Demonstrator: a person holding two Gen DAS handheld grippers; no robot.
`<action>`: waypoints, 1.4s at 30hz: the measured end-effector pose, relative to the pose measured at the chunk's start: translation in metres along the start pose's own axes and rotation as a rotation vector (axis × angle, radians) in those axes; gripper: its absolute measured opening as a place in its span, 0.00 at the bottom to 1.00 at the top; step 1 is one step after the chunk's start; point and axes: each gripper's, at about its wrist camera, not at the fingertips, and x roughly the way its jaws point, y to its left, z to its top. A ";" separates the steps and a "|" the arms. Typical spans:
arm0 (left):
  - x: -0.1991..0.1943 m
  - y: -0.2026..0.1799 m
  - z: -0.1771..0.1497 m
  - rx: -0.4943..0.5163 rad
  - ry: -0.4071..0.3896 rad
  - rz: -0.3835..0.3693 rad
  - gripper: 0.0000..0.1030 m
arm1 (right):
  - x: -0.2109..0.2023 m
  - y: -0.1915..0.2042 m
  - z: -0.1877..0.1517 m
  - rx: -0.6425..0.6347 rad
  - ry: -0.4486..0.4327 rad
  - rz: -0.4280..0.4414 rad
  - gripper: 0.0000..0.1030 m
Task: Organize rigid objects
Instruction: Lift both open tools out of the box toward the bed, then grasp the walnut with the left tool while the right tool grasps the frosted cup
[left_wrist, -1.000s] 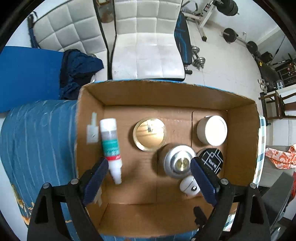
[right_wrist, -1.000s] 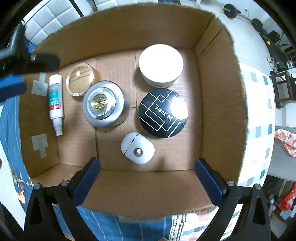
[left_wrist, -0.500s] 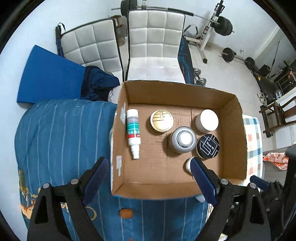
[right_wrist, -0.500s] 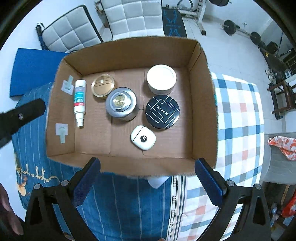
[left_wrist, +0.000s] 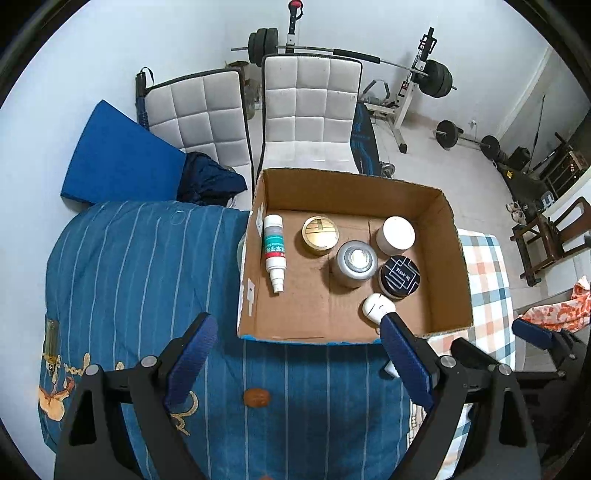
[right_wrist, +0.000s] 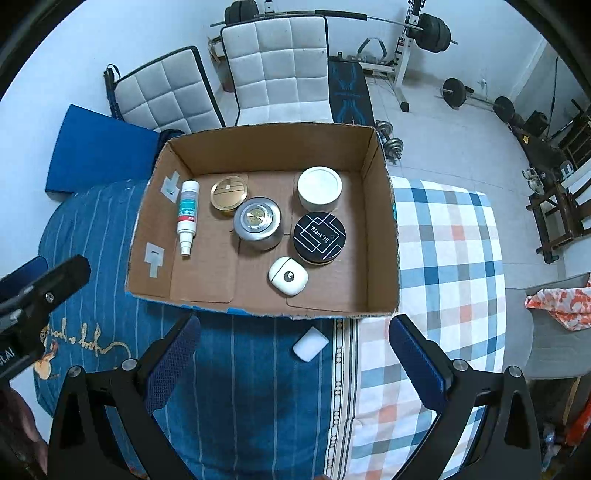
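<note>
An open cardboard box (right_wrist: 384, 236) sits on the bed; it also shows in the left wrist view (left_wrist: 458, 273). Inside lie a white spray bottle (right_wrist: 187, 216), a gold tin (right_wrist: 228, 192), a silver tin (right_wrist: 257, 221), a white jar (right_wrist: 319, 186), a black "Blank ME" tin (right_wrist: 319, 236) and a white earbud case (right_wrist: 288, 275). A small white block (right_wrist: 310, 343) lies on the blue cover just in front of the box. My left gripper (left_wrist: 299, 363) and right gripper (right_wrist: 295, 363) are both open and empty, held above the bed in front of the box.
The bed has a blue striped cover (left_wrist: 147, 266) on the left and a checked sheet (right_wrist: 443, 258) on the right. Two white padded chairs (left_wrist: 310, 110) stand behind the box. Gym weights (left_wrist: 436, 81) and a blue mat (left_wrist: 118, 162) lie beyond.
Both grippers have pulled up and back from over the box, so the box looks much smaller. The white block in front of the box has come into view.
</note>
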 end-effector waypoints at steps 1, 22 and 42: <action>0.002 0.000 -0.004 0.003 0.006 0.007 0.88 | -0.001 -0.001 -0.002 0.006 -0.002 0.002 1.00; 0.171 0.070 -0.114 -0.206 0.450 0.019 0.88 | 0.167 -0.052 -0.071 0.277 0.277 0.064 0.98; 0.211 0.049 -0.136 -0.136 0.532 0.063 0.37 | 0.209 -0.033 -0.087 0.231 0.347 -0.003 0.37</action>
